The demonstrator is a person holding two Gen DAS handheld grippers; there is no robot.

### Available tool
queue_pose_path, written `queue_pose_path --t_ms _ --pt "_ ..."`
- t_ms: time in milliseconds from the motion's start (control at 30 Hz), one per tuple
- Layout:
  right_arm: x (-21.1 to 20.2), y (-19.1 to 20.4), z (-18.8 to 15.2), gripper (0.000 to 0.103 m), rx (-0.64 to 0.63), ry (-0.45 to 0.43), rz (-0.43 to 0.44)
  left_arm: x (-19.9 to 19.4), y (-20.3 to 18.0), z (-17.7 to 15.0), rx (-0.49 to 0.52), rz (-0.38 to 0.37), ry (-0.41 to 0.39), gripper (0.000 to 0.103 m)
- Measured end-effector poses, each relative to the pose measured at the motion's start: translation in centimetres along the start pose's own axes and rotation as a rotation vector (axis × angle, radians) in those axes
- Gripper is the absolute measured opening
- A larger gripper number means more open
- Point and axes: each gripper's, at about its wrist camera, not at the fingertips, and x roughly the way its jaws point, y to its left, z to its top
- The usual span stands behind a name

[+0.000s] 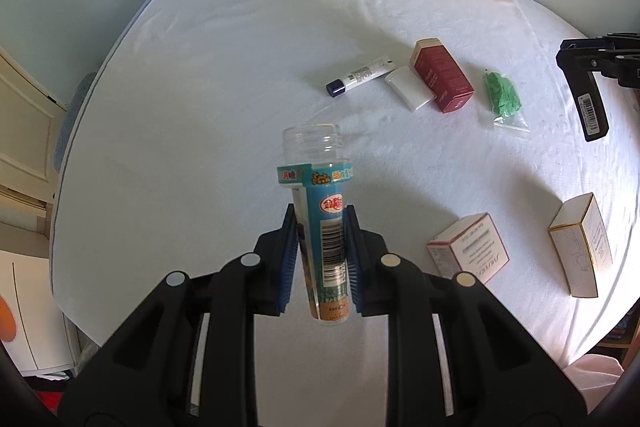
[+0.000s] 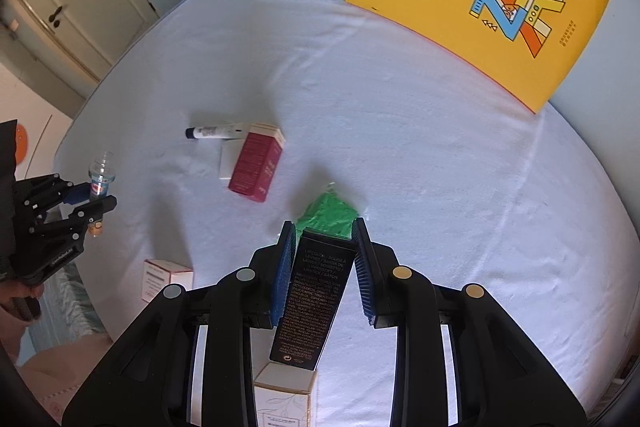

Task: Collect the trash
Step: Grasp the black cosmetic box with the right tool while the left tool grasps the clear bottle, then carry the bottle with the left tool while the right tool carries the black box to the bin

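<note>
Above a white-sheeted bed [image 1: 224, 75], the left claw [image 1: 320, 251] clamps an uncapped clear plastic bottle [image 1: 320, 211], while the right claw [image 2: 325, 267] clamps a slim black carton [image 2: 316, 299]; a red box [image 1: 440, 75] lies farther off.

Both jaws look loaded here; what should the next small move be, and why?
Probably carry both away to a bin, which neither view shows. The left gripper clamps the empty clear bottle and the right gripper clamps the black box, both above the bed.
</note>
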Motion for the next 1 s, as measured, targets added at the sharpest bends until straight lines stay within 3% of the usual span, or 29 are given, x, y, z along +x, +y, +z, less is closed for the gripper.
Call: queue_pose_path --t_ms 500,1000 --pt "-0.5 12.5 1.7 0.030 -0.203 -0.022 0.080 -3.0 7.2 -7.4 -0.136 0.066 -0.015 0.020" --pt "1.0 28.1 4.2 0.030 -0.443 0.001 0.203 -5.4 16.7 -16.1 -0.299 0.135 0.008 0.020"
